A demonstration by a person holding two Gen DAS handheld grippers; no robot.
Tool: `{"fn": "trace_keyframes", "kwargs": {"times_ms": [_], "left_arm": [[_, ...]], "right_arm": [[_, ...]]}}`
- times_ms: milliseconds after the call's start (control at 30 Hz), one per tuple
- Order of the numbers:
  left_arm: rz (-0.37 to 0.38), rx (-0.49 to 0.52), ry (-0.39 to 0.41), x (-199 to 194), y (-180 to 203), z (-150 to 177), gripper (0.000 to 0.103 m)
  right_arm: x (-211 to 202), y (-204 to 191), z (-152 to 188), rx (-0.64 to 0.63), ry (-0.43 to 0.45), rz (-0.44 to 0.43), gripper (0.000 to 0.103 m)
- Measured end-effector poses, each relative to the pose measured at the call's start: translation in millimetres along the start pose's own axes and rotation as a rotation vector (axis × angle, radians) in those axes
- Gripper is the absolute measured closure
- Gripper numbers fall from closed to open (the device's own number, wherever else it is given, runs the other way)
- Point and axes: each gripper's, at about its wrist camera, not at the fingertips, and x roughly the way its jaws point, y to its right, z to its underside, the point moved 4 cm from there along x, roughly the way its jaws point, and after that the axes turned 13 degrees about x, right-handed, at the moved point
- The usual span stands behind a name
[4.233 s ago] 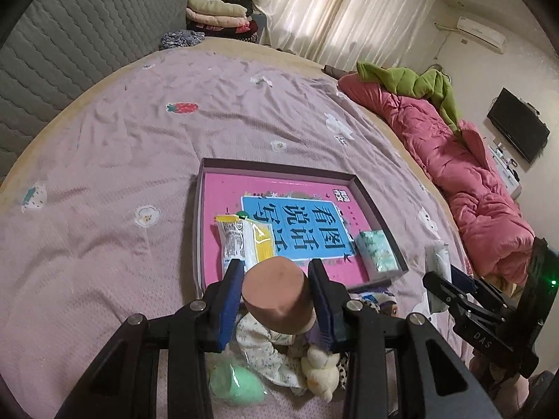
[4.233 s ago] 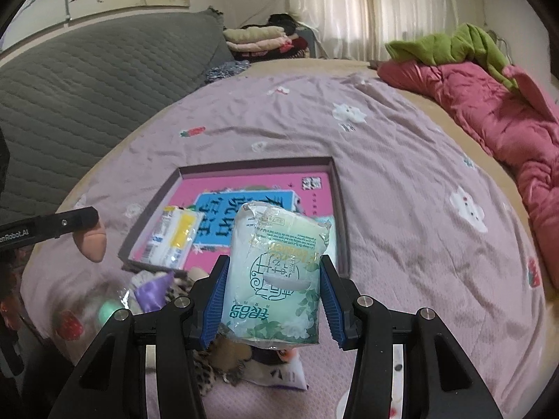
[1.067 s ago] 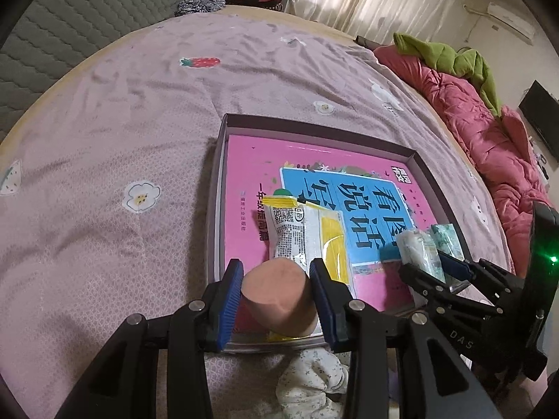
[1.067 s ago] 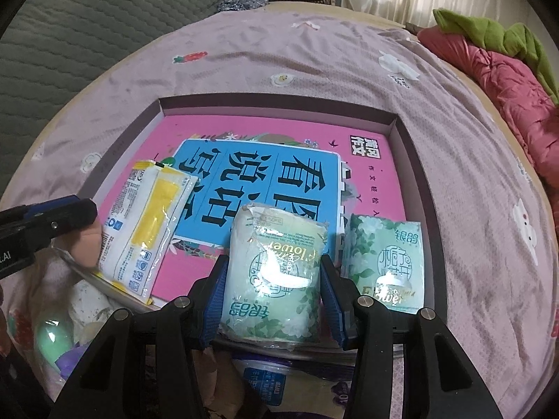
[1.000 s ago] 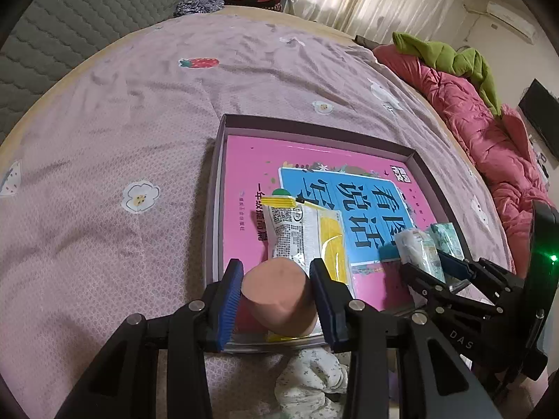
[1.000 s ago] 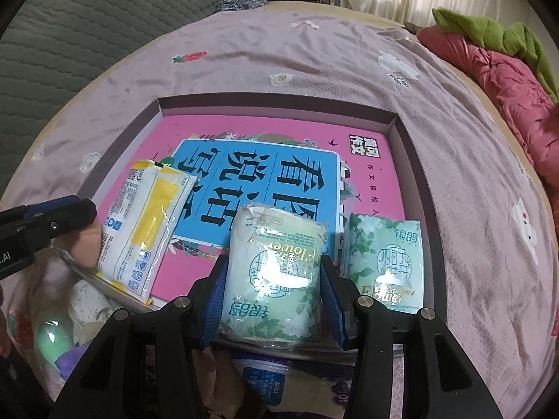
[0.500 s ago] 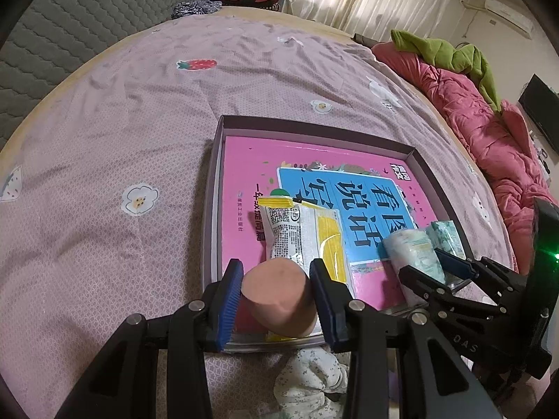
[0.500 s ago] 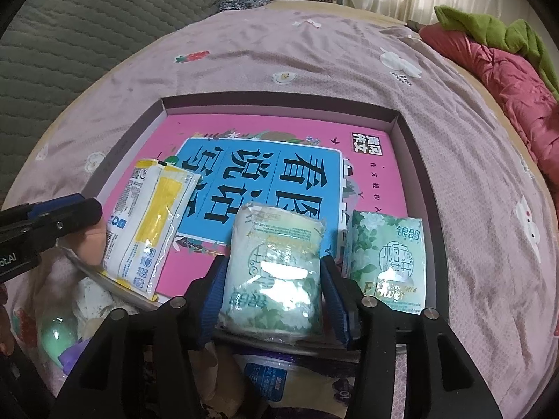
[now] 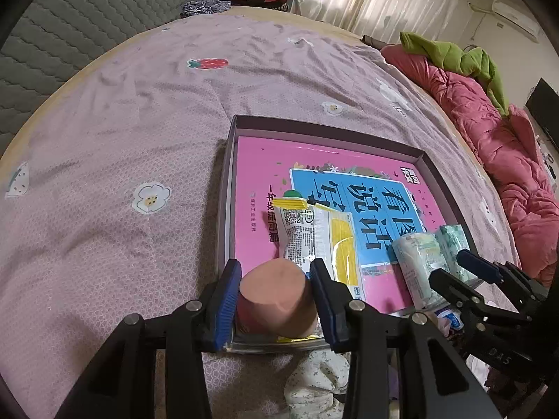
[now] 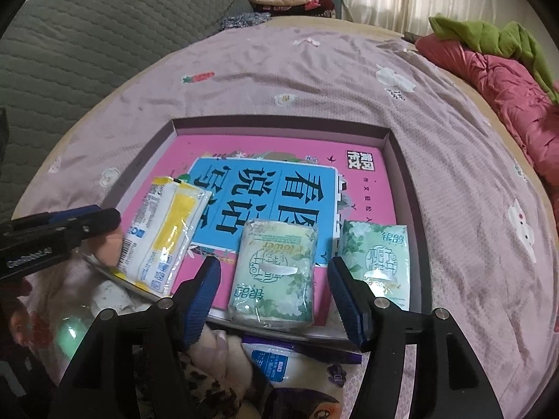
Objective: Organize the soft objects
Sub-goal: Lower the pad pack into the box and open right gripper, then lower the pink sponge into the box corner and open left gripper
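We count three packs in tray (image 10: 401, 174). Right gripper (image 10: 276, 289) jaws opening around tissue pack (image 10: 274, 272), lower centre. Left gripper (image 9: 276, 300) grips pink sponge (image 9: 276, 296). Pile below tray, seemingly unsorted.

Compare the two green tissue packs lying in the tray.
The tissue pack between the jaws is plump and pale, while the tissue pack at the tray's right wall looks flatter and a stronger green. The first lies between the pads of the right gripper, whose jaws are opening clear of it; the second lies outside them. Both lie in the tray, side by side, in floral plastic wrappers.
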Motion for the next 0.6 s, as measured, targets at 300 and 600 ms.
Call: {"fn": "trace_keyframes", "kwargs": {"times_ms": [300,600], "left_arm": [[-0.006,-0.007,0.013,-2.5,-6.0,3.3,0.061],[-0.024,0.017,0.007,-4.8,1.0,4.3,0.053]], "right_arm": [[-9.0,1.5,1.1,0.024,0.014,-0.011,0.038],[-18.2,0.3,0.2,0.024,0.032,-0.011,0.038]]}}
